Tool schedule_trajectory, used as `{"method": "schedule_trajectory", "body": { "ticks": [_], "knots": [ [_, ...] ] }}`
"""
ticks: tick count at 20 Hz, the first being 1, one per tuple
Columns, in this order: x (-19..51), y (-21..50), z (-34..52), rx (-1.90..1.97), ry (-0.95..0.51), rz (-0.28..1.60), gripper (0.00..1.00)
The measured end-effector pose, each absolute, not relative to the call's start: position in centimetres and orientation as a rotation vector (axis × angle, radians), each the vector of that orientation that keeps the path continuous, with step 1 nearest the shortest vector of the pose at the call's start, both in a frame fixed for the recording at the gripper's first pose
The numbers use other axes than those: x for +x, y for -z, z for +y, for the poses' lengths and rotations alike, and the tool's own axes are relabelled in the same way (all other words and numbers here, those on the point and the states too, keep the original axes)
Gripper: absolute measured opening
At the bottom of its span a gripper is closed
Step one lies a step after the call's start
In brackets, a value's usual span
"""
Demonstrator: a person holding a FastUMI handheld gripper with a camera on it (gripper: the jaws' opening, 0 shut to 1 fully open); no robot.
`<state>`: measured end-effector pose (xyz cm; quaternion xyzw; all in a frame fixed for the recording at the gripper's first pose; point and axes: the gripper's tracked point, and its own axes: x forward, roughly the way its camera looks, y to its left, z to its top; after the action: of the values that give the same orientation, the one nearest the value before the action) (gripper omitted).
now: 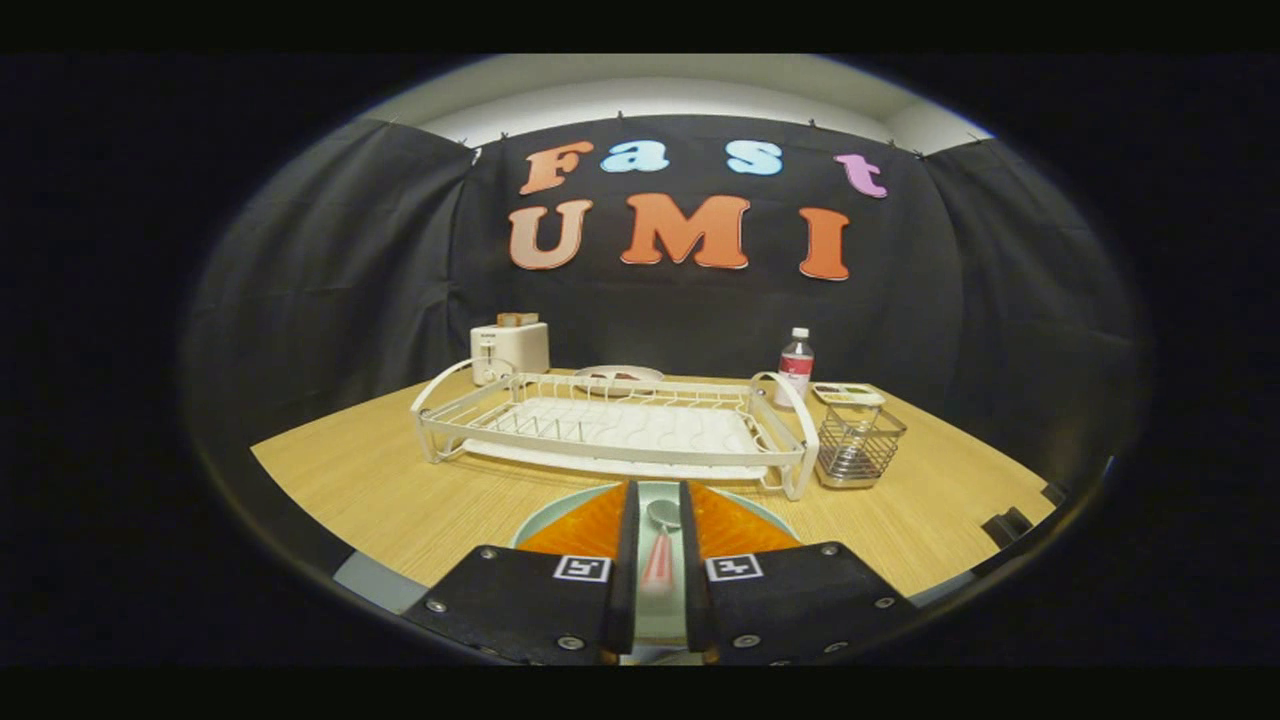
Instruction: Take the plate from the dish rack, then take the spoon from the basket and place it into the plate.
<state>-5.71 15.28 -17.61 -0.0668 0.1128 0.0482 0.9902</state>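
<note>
Between my fingers, at the gripper (657,520), lay the spoon (660,545), its bowl pointing away from me and its pale handle running back toward the camera. The fingers stood close on either side of it, but I could not tell whether they pressed on it or had already let go. Beneath them sat the plate (545,515), flat on the wooden table (400,490) just in front of the dish rack (620,430); I judged the spoon was over or on the plate, so the placing step looked nearly finished. Beyond the plate the rack stood without any dish in it, which fitted the plate having been taken out. Just beside the rack's far end stood the wire basket (860,445), apparently emptied. Farther back were a toaster (508,348) and a bottle (796,365).
</note>
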Motion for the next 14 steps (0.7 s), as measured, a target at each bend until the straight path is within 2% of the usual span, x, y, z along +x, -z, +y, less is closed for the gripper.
{"method": "schedule_trajectory", "body": {
  "ticks": [1, 3, 4, 5, 7, 8, 9, 10, 14],
  "knots": [
    [-5.6, 17.5, 14.9, -0.131, -0.087, 0.227, 0.26],
    [-5.4, 17.3, 14.3, -0.122, -0.073, 0.225, 0.46],
    [-5.4, 17.0, 13.9, -0.115, -0.067, 0.223, 0.53],
    [-5.4, 16.9, 13.5, -0.111, -0.058, 0.219, 0.67],
    [-5.1, 16.5, 12.5, -0.109, -0.041, 0.216, 0.84],
    [-5.0, 16.4, 12.1, -0.112, -0.035, 0.216, 0.87],
    [-5.0, 16.1, 11.4, -0.115, -0.026, 0.214, 0.95],
    [-4.8, 15.7, 10.8, -0.117, -0.014, 0.209, 0.98],
    [-4.1, 13.9, 8.0, -0.102, 0.023, 0.187, 0.98]
  ]
}}
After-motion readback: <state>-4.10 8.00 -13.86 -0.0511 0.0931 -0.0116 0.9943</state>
